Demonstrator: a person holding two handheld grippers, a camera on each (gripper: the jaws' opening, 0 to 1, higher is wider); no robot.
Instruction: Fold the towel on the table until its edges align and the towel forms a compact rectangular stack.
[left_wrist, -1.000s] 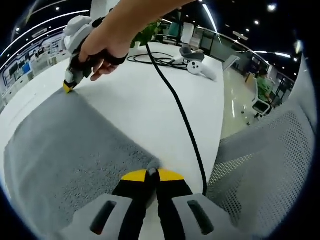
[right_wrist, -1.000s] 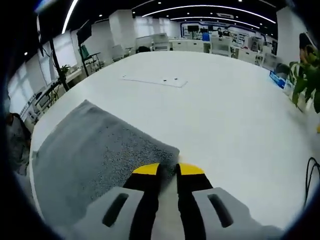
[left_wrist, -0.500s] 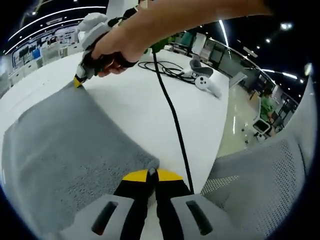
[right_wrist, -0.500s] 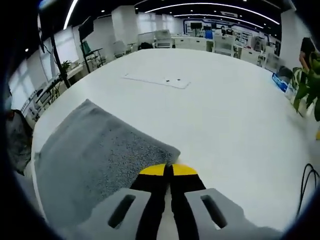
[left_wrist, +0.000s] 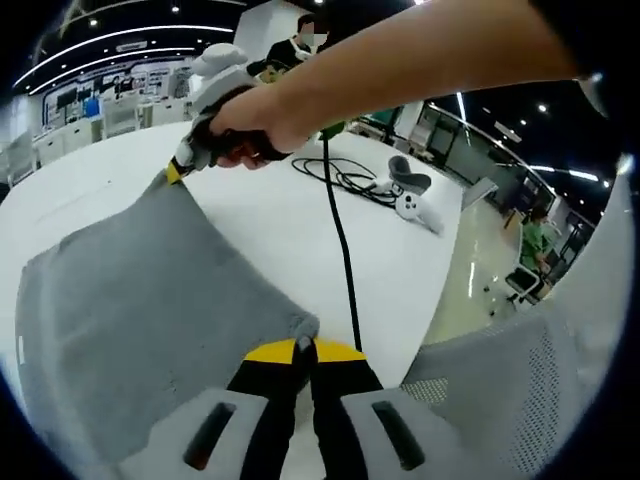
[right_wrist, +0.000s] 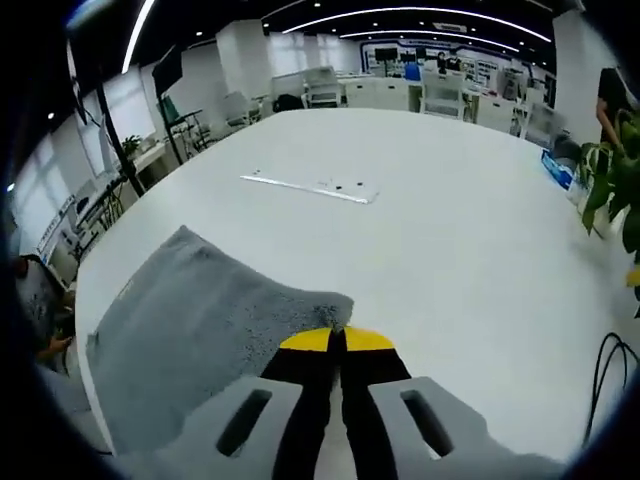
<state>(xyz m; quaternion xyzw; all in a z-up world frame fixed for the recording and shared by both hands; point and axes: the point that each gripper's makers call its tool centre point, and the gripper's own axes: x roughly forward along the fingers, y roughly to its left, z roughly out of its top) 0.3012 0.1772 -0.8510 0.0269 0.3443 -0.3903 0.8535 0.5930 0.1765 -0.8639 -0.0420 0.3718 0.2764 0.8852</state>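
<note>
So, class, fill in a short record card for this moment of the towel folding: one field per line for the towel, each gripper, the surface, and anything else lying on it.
towel: grey towel, held at two corners, partly lifted off the table
left gripper: left gripper shut on a towel corner
right gripper: right gripper shut on another towel corner; in the left gripper view it shows in the person's hand
surface: white table
other items: black cable across the table, white controller near the far edge

The towel (left_wrist: 150, 300) is speckled grey, the surface (right_wrist: 450, 230) plain white, each gripper (left_wrist: 303, 347) black with yellow tips, and the cable (left_wrist: 340, 250) black.
</note>
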